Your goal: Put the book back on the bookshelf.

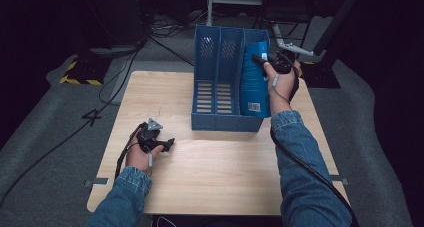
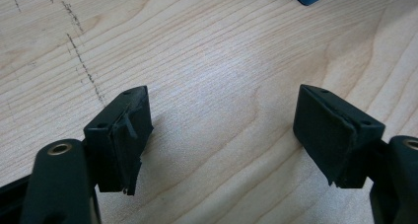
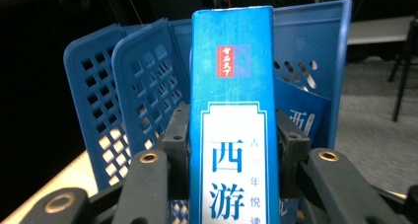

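A blue file holder [image 1: 220,82] with three slots stands at the back of the wooden table [image 1: 215,177]. My right gripper [image 1: 264,62] is shut on a blue book [image 1: 254,84], which leans in the holder's rightmost slot. In the right gripper view the book [image 3: 231,86] shows its spine with Chinese lettering, clamped between the jaws, and the file holder [image 3: 148,91] rises behind it. My left gripper [image 1: 167,145] rests low over the table at the left. In the left gripper view my left gripper [image 2: 222,130] is open, with bare wood between its jaws.
Another blue book [image 3: 298,115] stands inside the slot behind the held one. Cables [image 1: 125,72] run over the grey floor beyond the table's back left. A metal stand [image 1: 300,49] sits close behind the holder at the right.
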{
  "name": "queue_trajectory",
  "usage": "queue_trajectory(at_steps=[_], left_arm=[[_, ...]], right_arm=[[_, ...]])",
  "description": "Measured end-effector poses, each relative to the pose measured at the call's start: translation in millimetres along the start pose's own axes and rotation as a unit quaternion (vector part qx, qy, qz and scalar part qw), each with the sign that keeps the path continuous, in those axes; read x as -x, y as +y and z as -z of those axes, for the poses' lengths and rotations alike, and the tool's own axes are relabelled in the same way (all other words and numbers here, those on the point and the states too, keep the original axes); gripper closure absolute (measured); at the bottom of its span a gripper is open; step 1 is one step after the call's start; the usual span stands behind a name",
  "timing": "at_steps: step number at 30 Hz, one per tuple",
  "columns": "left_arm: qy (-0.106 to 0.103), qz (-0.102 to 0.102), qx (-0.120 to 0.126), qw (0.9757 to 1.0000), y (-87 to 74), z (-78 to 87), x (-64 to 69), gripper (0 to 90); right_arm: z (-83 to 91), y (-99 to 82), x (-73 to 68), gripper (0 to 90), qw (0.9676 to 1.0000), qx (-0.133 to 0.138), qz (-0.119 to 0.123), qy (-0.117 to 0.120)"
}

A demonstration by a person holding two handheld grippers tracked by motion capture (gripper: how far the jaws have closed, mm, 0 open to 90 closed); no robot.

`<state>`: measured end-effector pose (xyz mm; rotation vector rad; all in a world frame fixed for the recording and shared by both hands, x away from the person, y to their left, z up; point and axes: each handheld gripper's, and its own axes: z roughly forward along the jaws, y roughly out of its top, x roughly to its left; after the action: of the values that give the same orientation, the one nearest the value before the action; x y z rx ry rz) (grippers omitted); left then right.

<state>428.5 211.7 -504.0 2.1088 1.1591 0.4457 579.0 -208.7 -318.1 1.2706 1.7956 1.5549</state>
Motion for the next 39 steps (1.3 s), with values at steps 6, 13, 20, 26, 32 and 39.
queue_trajectory(at_steps=[6,13,20,26,32,39], left_arm=[[0.0,0.0,0.0,1.0,0.0,0.0,0.1,23.2],[0.0,0.0,0.0,1.0,0.0,0.0,0.0,23.2],[-0.001,0.0,0.0,1.0,-0.1,0.1,0.2,23.2],[-0.001,0.0,0.0,1.0,-0.1,0.1,0.1,23.2],[-0.001,0.0,0.0,1.0,0.1,0.0,0.0,23.2],[0.0,0.0,0.0,1.0,-0.2,0.1,0.4,23.4]], right_arm=[[-11.8,13.6,-8.4,58.2,0.9967,-0.068,0.026,-0.035],[-27.7,27.0,-10.8,56.3,0.9958,-0.078,0.003,-0.048],[-24.8,36.6,-20.1,61.1,0.9917,-0.101,0.026,-0.075],[-4.0,34.1,-16.6,61.2,0.9969,-0.041,0.003,-0.066],[11.1,31.6,-26.1,61.0,0.9953,0.077,0.042,-0.041],[-10.3,4.4,-20.6,60.3,0.9967,0.043,0.058,-0.037]])
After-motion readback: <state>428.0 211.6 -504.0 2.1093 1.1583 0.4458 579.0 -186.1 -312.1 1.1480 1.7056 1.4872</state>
